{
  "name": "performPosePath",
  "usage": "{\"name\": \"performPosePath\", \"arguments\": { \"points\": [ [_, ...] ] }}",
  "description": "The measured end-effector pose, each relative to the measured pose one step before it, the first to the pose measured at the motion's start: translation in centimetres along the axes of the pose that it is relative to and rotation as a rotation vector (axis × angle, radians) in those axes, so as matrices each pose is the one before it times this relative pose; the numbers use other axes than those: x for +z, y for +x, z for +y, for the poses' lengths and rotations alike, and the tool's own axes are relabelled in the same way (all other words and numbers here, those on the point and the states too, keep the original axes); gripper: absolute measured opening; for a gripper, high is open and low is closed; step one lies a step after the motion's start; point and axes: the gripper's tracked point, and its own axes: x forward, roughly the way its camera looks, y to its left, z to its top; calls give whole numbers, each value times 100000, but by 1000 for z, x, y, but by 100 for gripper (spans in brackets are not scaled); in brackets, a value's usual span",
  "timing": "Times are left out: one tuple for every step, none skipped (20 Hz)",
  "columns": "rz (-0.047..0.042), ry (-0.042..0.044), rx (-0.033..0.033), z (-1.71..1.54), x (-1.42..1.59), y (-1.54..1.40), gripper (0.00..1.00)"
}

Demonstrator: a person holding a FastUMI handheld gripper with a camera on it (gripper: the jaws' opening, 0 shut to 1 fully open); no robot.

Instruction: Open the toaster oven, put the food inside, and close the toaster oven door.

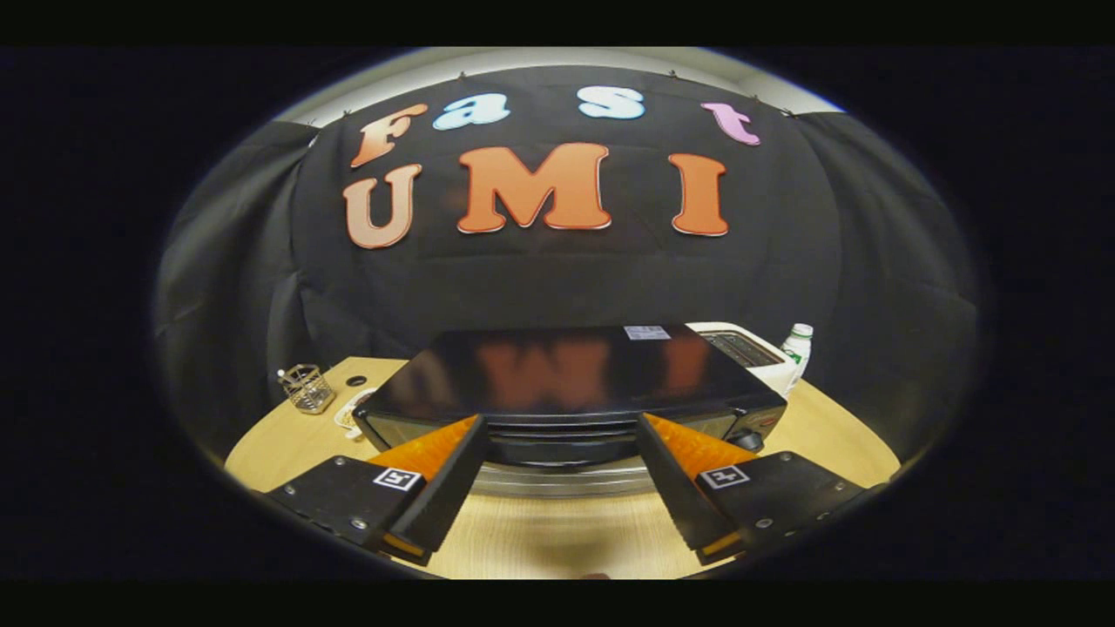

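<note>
We see one gripper [557, 420], its two fingers [444, 475] rising from the lower left and lower right of the frame and spread wide apart, holding nothing. Each finger carries one square black-and-white marker on its base block, so we count two markers.

Between and just ahead of the fingertips stands one toaster oven [571, 374], in the middle of the frame. Its dark glossy top faces us and mirrors the wall behind it; one small pale sticker [646, 333] lies on that top toward the right rear. The front is seen from above: we make out dark bands and a bright metal strip [566, 479] low in the centre between the fingers, and the door looks closed. The fingertips sit near the upper front edge of the oven, but we cannot tell whether they touch it. At the oven's right front corner there is one dark round knob [747, 440].

Everything rests on one light wooden table [836, 427]. In the left middle of the frame we count one small wire basket [307, 387], with one small dark round spot [355, 380] on the tabletop just beside it. At the right, behind the oven, stands one white slot toaster [751, 351], and just beside that one plastic bottle [797, 347] with a white cap.
</note>
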Motion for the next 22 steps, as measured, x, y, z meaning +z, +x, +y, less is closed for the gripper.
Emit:
{"name": "performPosePath", "arguments": {
  "points": [
    [483,546,466,0,-286,-607,100],
    [411,446,682,-63,-219,-531,100],
    [94,-254,624,37,-348,-544,100],
    [525,-146,638,-13,-447,-773,100],
    [511,235,651,-72,-578,-669,100],
    [752,389,828,76,-747,-798,100],
    [840,70,944,-56,-831,-837,100],
    [1661,414,476,-6,-1076,-588,100],
    [-211,-307,372,-8,-587,-863,100],
    [736,-184,11,-114,-1026,-283,99],
    [75,-276,-40,-59,-832,-814,99],
    [657,-428,77,-10,-861,-330,99],
    [169,3,77,-13,-939,-282,99],
    [1263,-708,149,12,-838,-293,100],
    [563,-2070,-199,117,-1117,-267,99],
    [2406,-2441,-571,-98,-1161,-187,99],
    [1431,-911,-835,-169,-903,-164,99],
    [1190,-113,-283,-36,-652,-130,99],
    [425,361,234,-57,-279,-143,99],
    [966,1139,477,30,-404,-61,99],
    [1746,1701,-312,-145,-681,130,99],
    [3607,595,-1614,-440,-1124,155,99]
  ]
}}
